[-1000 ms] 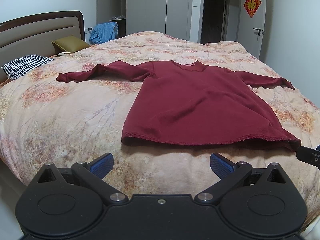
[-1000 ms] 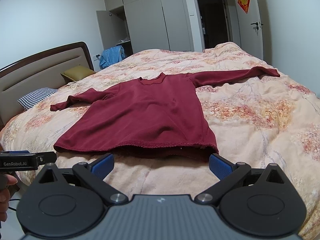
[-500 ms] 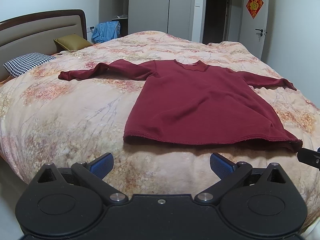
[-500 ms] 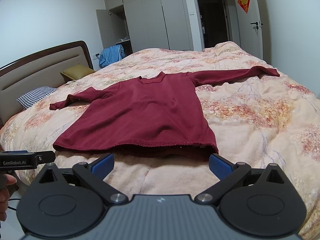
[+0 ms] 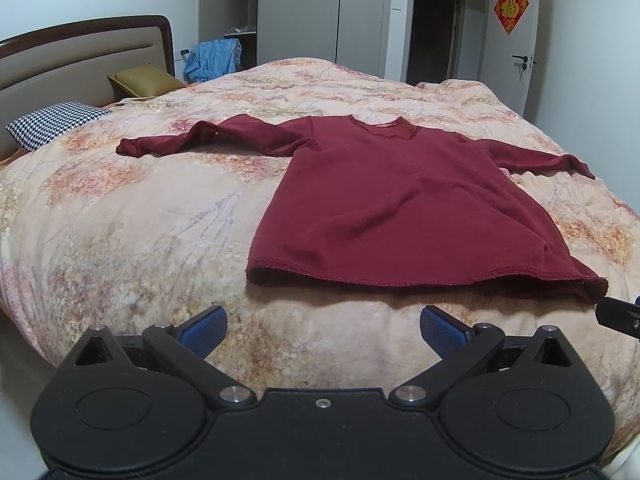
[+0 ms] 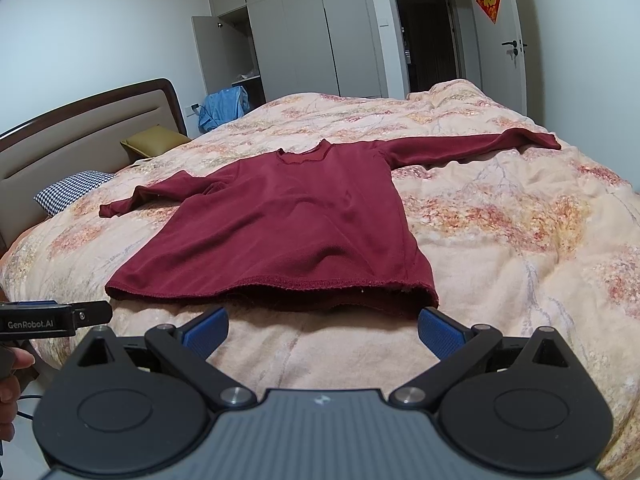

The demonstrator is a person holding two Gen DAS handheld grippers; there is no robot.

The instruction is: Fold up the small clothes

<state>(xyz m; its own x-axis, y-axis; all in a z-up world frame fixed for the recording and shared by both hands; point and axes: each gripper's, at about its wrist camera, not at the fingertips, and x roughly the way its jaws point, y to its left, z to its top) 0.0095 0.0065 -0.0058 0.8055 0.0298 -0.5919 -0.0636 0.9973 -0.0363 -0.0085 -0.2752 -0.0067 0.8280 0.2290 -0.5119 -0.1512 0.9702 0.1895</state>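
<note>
One dark red long-sleeved shirt (image 5: 400,208) lay flat and unfolded on the floral quilt (image 5: 132,232) of one bed, both sleeves spread outward, collar away from the cameras, hem toward them. The left gripper (image 5: 322,326) stood wide apart and empty, short of the hem. The right gripper (image 6: 322,326) was likewise spread wide, empty, just short of the hem's right corner. Two pillows were counted by the headboard (image 5: 80,56): one houndstooth pillow (image 5: 56,124), one olive pillow (image 5: 142,80). One blue garment (image 5: 214,58) hung near the wardrobe.
</note>
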